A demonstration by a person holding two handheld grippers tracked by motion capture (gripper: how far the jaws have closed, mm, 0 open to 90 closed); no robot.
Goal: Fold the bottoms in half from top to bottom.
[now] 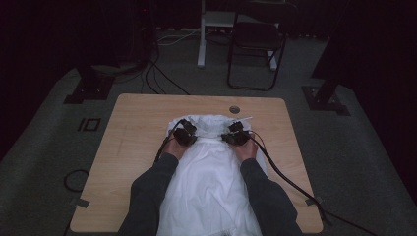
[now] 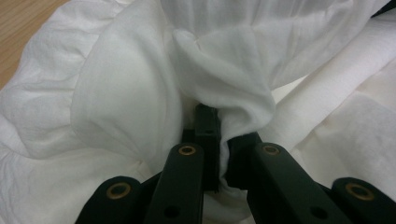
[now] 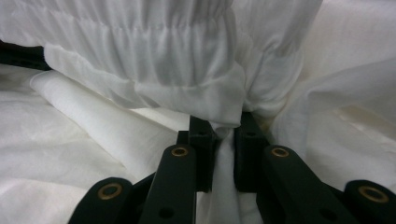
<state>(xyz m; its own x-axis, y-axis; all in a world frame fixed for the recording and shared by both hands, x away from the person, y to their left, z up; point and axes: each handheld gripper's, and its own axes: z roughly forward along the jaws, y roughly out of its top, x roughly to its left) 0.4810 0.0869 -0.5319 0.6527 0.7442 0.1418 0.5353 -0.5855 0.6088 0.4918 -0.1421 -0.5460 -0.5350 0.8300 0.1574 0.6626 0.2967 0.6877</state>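
Note:
A white garment [image 1: 211, 177] lies lengthwise on the wooden table [image 1: 133, 128], its far end bunched up. My left gripper [image 1: 185, 133] is shut on a fold of that white cloth [image 2: 219, 93] at the bunched end's left side. My right gripper [image 1: 235, 134] is shut on the gathered elastic hem of the cloth [image 3: 187, 56] at the right side. In both gripper views the fabric is pinched between the black jaws and drapes over them. Both hands hold the grippers side by side, pointing away from the person.
A round grommet hole [image 1: 234, 109] sits near the table's far edge, just beyond the cloth. Cables [image 1: 290, 182] trail from the grippers across the table. A folding chair [image 1: 255, 44] and stand legs are on the floor beyond.

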